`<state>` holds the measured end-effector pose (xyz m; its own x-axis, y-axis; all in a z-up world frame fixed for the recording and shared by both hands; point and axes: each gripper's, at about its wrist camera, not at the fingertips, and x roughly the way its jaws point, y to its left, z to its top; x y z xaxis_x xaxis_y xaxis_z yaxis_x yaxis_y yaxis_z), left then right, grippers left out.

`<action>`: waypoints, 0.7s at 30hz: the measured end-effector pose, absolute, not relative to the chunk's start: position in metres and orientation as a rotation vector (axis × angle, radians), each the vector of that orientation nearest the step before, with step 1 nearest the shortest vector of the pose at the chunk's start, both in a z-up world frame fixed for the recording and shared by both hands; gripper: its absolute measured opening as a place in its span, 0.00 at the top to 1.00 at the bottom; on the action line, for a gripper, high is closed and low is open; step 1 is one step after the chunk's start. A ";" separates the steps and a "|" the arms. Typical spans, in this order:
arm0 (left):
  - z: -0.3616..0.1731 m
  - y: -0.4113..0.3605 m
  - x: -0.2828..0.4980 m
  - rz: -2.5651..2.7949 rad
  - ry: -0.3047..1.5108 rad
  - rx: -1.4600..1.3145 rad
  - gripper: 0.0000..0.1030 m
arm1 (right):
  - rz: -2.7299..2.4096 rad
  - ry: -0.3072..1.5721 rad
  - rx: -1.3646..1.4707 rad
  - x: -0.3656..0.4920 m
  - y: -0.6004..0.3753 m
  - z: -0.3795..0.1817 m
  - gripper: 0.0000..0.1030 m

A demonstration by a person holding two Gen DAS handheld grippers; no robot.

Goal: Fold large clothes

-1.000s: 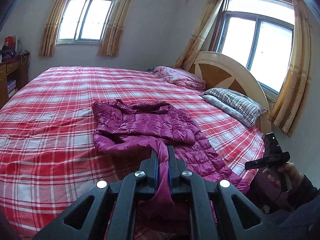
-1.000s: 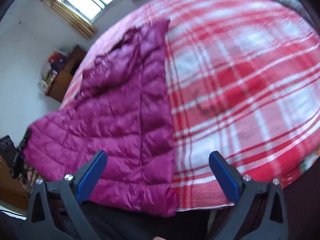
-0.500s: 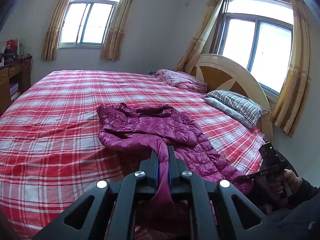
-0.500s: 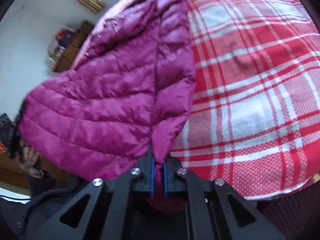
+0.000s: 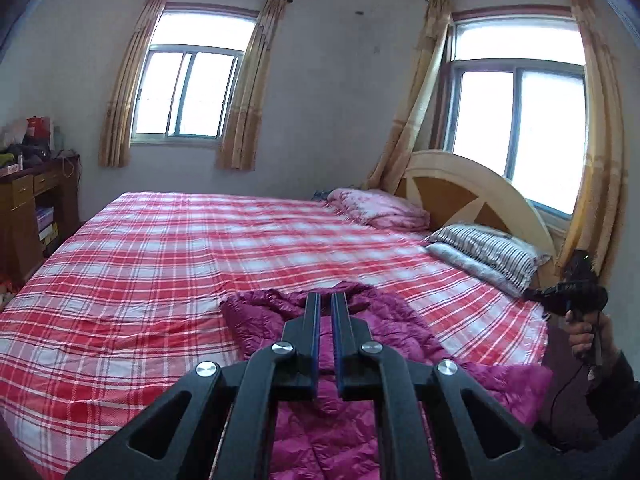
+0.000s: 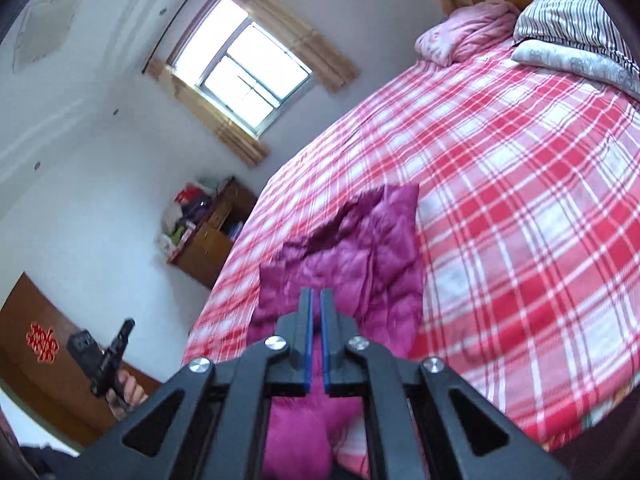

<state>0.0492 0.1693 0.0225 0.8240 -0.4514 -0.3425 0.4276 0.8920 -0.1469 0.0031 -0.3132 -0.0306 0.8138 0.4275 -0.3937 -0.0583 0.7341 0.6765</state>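
A magenta quilted down jacket (image 5: pixel 384 328) lies on the red plaid bed (image 5: pixel 160 264), its near end lifted off the bed's edge towards me. My left gripper (image 5: pixel 325 300) is shut on the jacket's near hem, fabric pinched between the fingers and hanging below. In the right wrist view the jacket (image 6: pixel 360 264) runs from the bed up into my right gripper (image 6: pixel 315 296), which is shut on the hem's other corner. The right gripper also shows at the right of the left wrist view (image 5: pixel 576 292).
A striped pillow (image 5: pixel 488 252) and a pink folded quilt (image 5: pixel 376 208) lie by the wooden headboard (image 5: pixel 472 184). A wooden desk (image 5: pixel 28 208) with clutter stands left of the bed. Curtained windows are behind.
The right gripper closed on the jacket's hem corner. Both grippers then lifted and pulled back, dragging the jacket towards the bed's near edge and raising its near end.
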 end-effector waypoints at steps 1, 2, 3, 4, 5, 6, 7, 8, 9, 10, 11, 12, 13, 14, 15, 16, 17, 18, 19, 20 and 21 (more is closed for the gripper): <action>0.013 0.166 0.061 -0.452 0.409 -0.045 0.95 | 0.309 0.591 0.709 0.018 -0.311 -0.034 0.95; 0.003 0.166 0.069 -0.424 0.444 -0.040 0.95 | 0.339 0.620 0.721 0.028 -0.311 -0.038 0.93; -0.009 0.165 0.076 -0.396 0.491 -0.026 0.95 | 0.327 0.646 0.714 0.031 -0.310 -0.044 0.92; -0.021 0.164 0.079 -0.389 0.538 -0.003 0.94 | 0.295 0.669 0.674 0.031 -0.308 -0.049 0.87; -0.033 0.164 0.079 -0.380 0.577 0.019 0.94 | 0.283 0.697 0.633 0.033 -0.303 -0.056 0.58; -0.042 0.163 0.077 -0.367 0.602 0.040 0.94 | 0.287 0.725 0.618 0.032 -0.300 -0.065 0.06; -0.054 0.163 0.075 -0.349 0.632 0.061 0.94 | 0.296 0.757 0.621 0.031 -0.297 -0.075 0.00; -0.065 0.165 0.071 -0.340 0.658 0.061 0.94 | 0.306 0.796 0.620 0.031 -0.294 -0.087 0.00; -0.075 0.166 0.069 -0.338 0.686 0.057 0.94 | 0.315 0.840 0.616 0.032 -0.294 -0.098 0.00; -0.088 0.167 0.066 -0.340 0.720 0.050 0.93 | 0.304 0.876 0.605 0.031 -0.292 -0.108 0.00; -0.096 0.167 0.064 -0.346 0.749 0.040 0.93 | 0.292 0.903 0.590 0.029 -0.291 -0.116 0.00; -0.102 0.166 0.061 -0.355 0.776 0.029 0.93 | 0.287 0.936 0.580 0.026 -0.290 -0.123 0.00; -0.112 0.168 0.061 -0.376 0.820 -0.012 0.93 | 0.281 0.961 0.580 0.024 -0.290 -0.130 0.00; -0.117 0.169 0.060 -0.395 0.841 -0.052 0.93 | 0.270 0.986 0.583 0.021 -0.293 -0.138 0.00; -0.119 0.169 0.058 -0.404 0.844 -0.075 0.93 | 0.256 1.006 0.584 0.018 -0.295 -0.144 0.00; -0.121 0.169 0.056 -0.401 0.833 -0.090 0.92 | 0.254 1.009 0.594 0.013 -0.299 -0.149 0.00; -0.121 0.170 0.056 -0.406 0.820 -0.103 0.91 | 0.256 1.008 0.610 0.010 -0.300 -0.150 0.00; -0.123 0.170 0.059 -0.435 0.825 -0.131 0.85 | 0.258 1.008 0.632 0.008 -0.301 -0.153 0.00; -0.125 0.171 0.062 -0.453 0.851 -0.162 0.56 | 0.265 1.005 0.650 0.006 -0.302 -0.155 0.00; -0.126 0.173 0.064 -0.450 0.855 -0.193 0.12 | 0.273 1.001 0.652 0.004 -0.300 -0.156 0.00; -0.125 0.176 0.064 -0.437 0.841 -0.213 0.01 | 0.285 0.999 0.646 0.002 -0.297 -0.157 0.00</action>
